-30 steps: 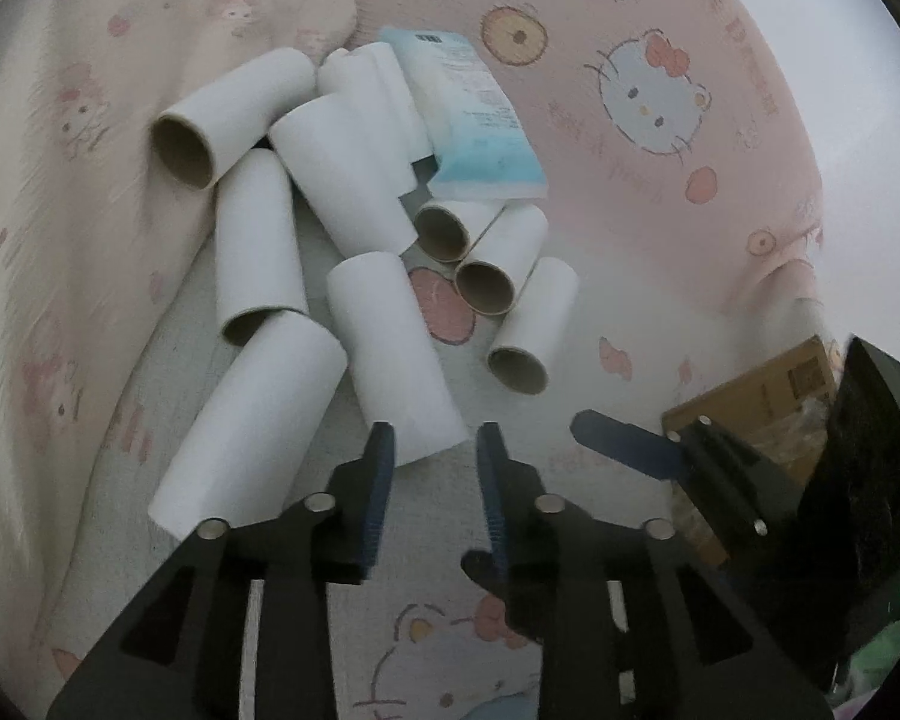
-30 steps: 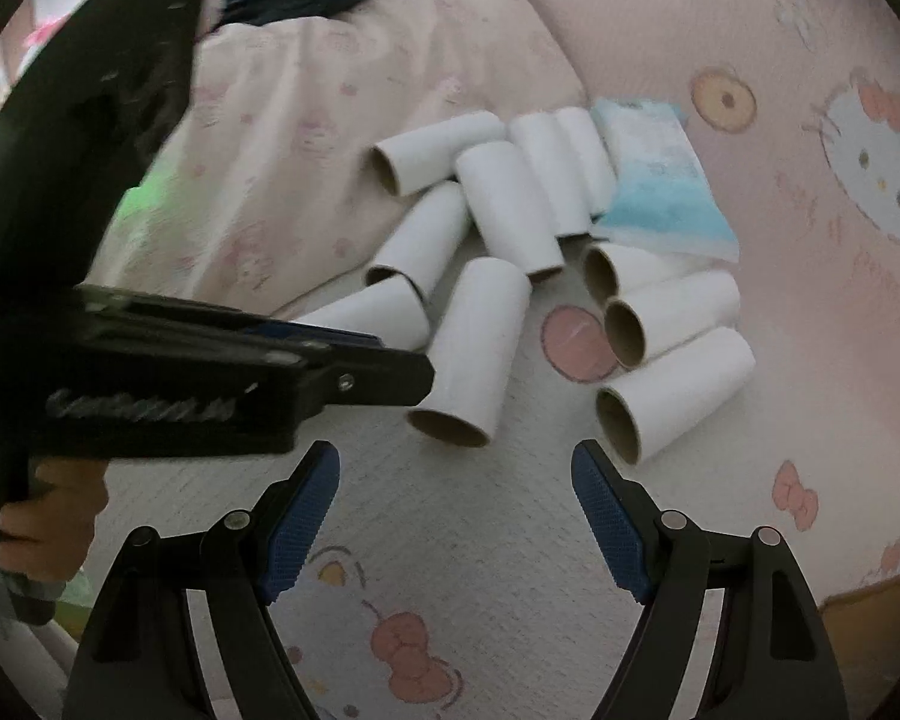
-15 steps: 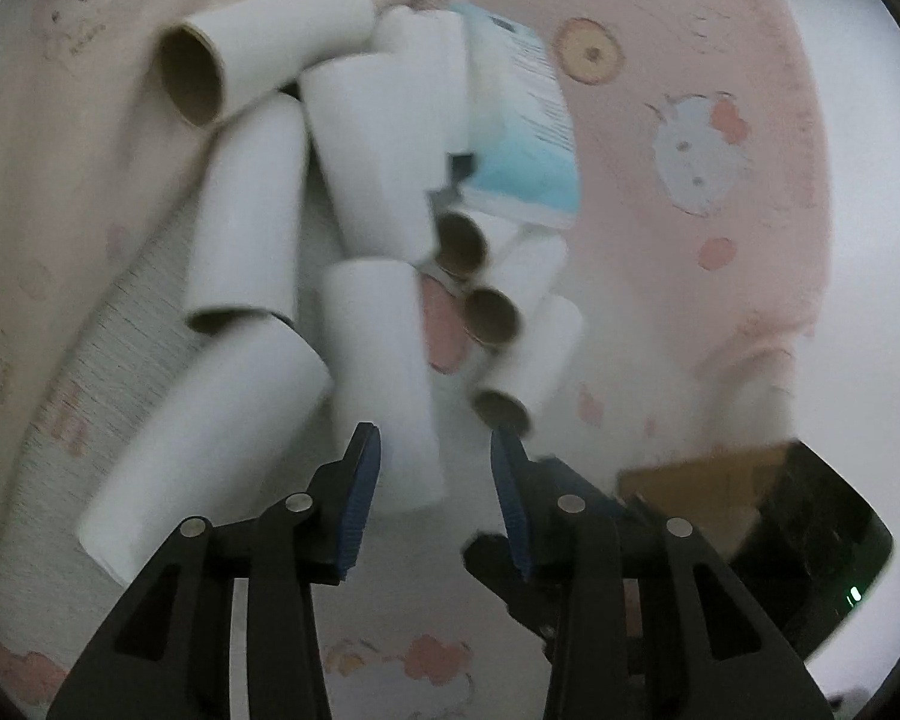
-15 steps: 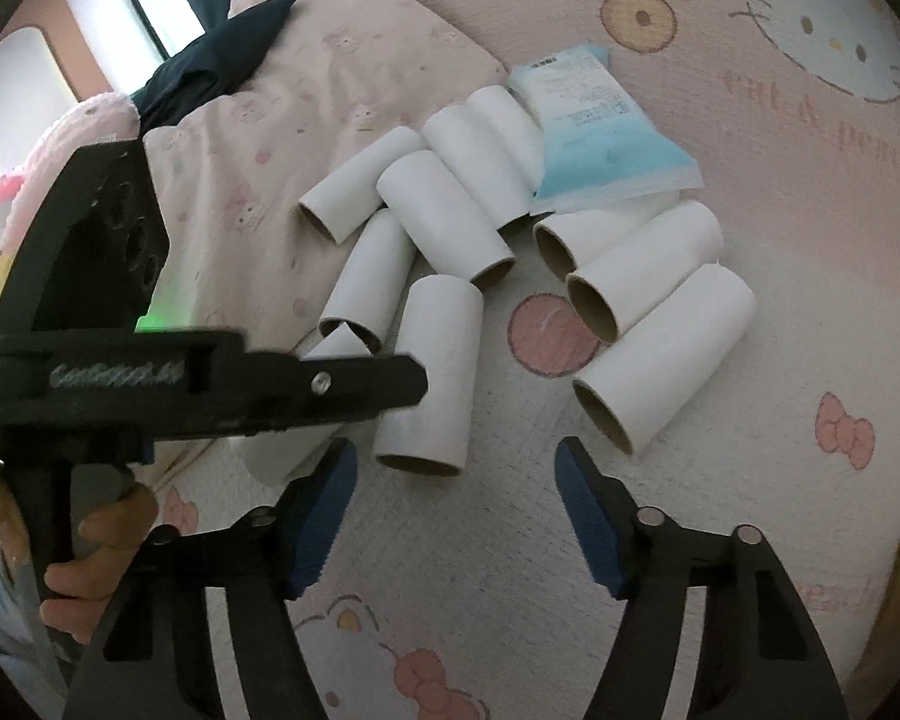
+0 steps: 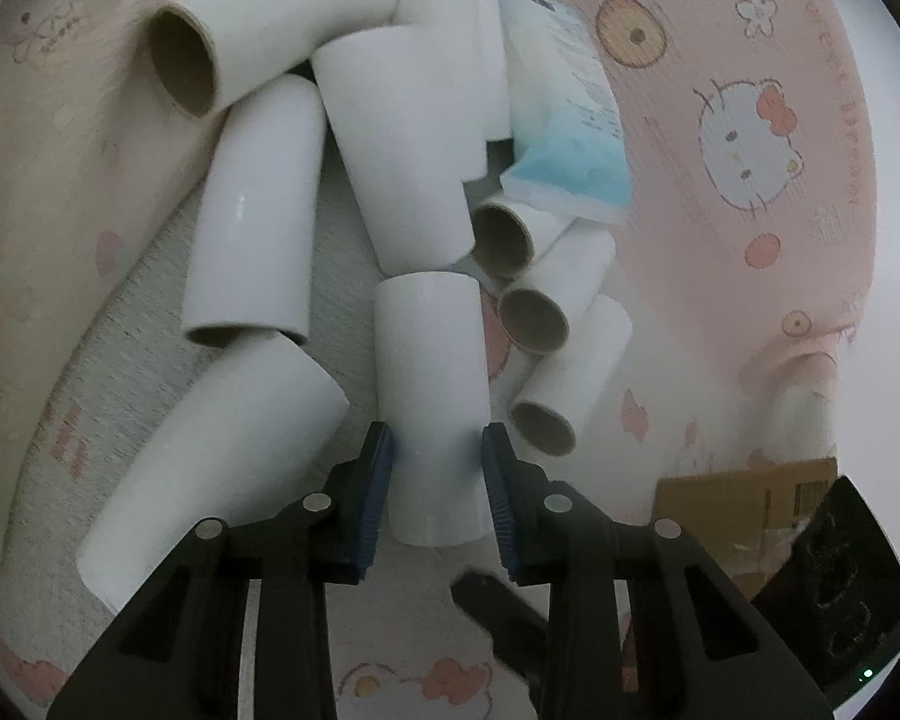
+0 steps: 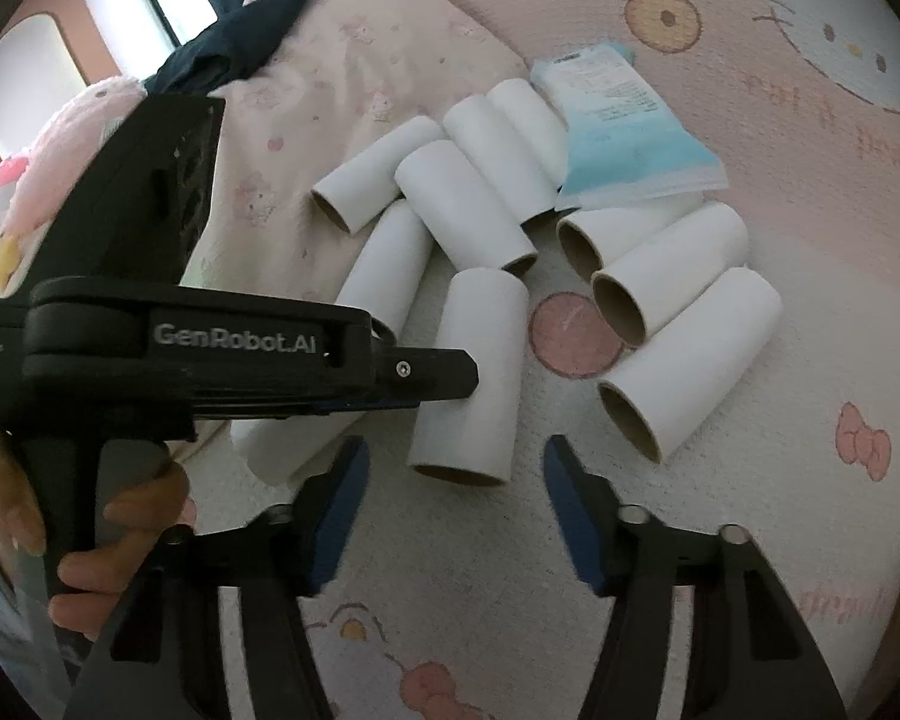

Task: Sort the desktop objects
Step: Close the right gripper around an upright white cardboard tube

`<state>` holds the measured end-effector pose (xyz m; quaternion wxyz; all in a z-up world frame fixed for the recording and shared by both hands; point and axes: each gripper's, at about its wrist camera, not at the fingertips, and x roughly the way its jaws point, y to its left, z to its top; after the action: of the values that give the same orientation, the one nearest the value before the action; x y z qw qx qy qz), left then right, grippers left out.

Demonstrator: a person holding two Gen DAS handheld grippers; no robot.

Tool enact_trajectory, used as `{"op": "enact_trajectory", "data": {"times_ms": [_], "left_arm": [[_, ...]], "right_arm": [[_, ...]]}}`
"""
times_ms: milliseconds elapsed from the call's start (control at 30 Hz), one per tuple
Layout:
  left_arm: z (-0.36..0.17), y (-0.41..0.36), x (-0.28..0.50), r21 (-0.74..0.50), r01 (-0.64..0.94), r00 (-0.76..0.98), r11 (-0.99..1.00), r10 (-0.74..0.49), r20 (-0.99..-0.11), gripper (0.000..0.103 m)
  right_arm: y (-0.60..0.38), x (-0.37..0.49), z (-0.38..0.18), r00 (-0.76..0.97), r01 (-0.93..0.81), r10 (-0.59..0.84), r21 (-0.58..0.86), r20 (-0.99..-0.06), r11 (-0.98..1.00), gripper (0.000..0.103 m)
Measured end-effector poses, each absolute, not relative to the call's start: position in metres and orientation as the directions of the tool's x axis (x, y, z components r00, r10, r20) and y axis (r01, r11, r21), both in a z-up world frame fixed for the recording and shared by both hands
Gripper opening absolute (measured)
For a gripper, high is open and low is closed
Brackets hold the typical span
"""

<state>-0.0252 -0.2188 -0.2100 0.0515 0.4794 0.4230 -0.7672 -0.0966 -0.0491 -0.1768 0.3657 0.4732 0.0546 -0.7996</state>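
Note:
Several white cardboard tubes lie in a heap on a pink cartoon-print blanket (image 5: 780, 276). My left gripper (image 5: 437, 468) has its blue pads on either side of the nearest tube (image 5: 429, 396), which lies lengthwise toward me; the jaws are open around it, close to its sides. The same tube (image 6: 471, 372) shows in the right wrist view, with the left gripper's body (image 6: 168, 336) coming in from the left. My right gripper (image 6: 456, 498) is open and empty, just short of that tube's near end. A blue-and-white packet (image 5: 564, 120) lies behind the tubes.
A cardboard box (image 5: 750, 504) stands at the lower right of the left wrist view. A folded pale quilt (image 6: 342, 90) lies left of the tubes, with a dark cloth (image 6: 234, 48) and a pink plush toy (image 6: 60, 138) behind it.
My left gripper has moved forward and widened so that its pads now flank the nearest tube. My right gripper has come closer to the tubes and narrowed a little.

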Motion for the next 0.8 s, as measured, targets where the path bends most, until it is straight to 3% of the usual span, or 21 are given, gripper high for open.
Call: {"op": "enact_trajectory", "data": {"times_ms": [133,467,800], "left_arm": [[-0.213,-0.211,-0.024,-0.62,0.46,-0.538,-0.636,0.356,-0.764,0.033],[-0.207,-0.182,-0.021,-0.595,0.409,-0.538,-0.692,0.344,-0.77,0.03],[-0.216,-0.153,-0.002,-0.639,0.337,-0.487,-0.691,0.453,-0.747,0.027]], "right_arm": [[-0.049,-0.096,-0.182,-0.269,0.639,-0.519,0.253,-0.811,-0.727,0.042],[-0.034,-0.094,-0.179,-0.262,0.615,-0.539,0.292,-0.801,-0.733,0.041],[-0.015,-0.062,-0.177,-0.247,0.597,-0.506,0.281,-0.826,-0.751,0.041]]}}
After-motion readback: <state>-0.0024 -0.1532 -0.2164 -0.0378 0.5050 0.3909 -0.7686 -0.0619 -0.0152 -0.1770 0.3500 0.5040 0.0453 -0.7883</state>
